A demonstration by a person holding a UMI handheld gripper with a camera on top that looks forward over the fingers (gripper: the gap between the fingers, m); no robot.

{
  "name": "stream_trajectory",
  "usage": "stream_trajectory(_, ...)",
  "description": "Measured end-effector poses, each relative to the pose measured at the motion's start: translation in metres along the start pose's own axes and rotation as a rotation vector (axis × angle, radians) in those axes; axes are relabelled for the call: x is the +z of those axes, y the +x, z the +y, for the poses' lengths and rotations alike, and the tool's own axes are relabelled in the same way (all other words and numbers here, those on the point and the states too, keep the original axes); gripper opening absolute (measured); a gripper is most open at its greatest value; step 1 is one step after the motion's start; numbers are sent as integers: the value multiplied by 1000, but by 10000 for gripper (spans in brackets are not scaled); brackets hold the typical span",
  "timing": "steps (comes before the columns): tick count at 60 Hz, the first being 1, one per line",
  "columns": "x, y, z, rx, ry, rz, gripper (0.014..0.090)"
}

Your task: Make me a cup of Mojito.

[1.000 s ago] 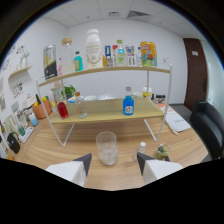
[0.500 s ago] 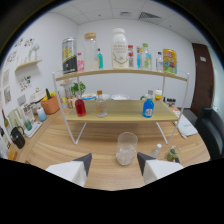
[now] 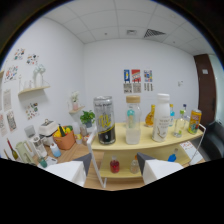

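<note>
So, my tool is open and empty, facing the top shelf.
Just beyond its fingers I see a dark canister with a yellow label, a clear jar and a white bottle; no label is readable. Posters hang on the wall behind.

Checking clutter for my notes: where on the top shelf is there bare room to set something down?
A bare strip lies along the top shelf edge, in front of the dark can, clear bottle and white bottle. The right end, by the yellow box, is crowded.
</note>
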Motion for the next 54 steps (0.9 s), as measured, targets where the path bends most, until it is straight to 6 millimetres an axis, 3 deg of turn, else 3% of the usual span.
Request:
stream_trajectory(12, 51, -29, -54, -3, 86, 18, 857)
stream_trajectory(13, 56, -29, -56, -2, 89, 23, 810)
stream_trajectory(14, 60, -30, -58, -1, 89, 27, 857)
stream_trajectory(15, 65, -30, -60, 1, 88, 30, 813)
stream_trajectory(16, 69, -30, -61, 4, 86, 33, 856)
stream_trajectory(30, 117, -22, -70, 24, 73, 82, 823)
stream_trajectory(39, 132, -20, -66, 11, 62, 91, 708)
stream_trajectory(44, 133, -18, -70, -8, 86, 109, 551)
stream_trajectory(54, 133, -18, -71, -16, 97, 117, 534)
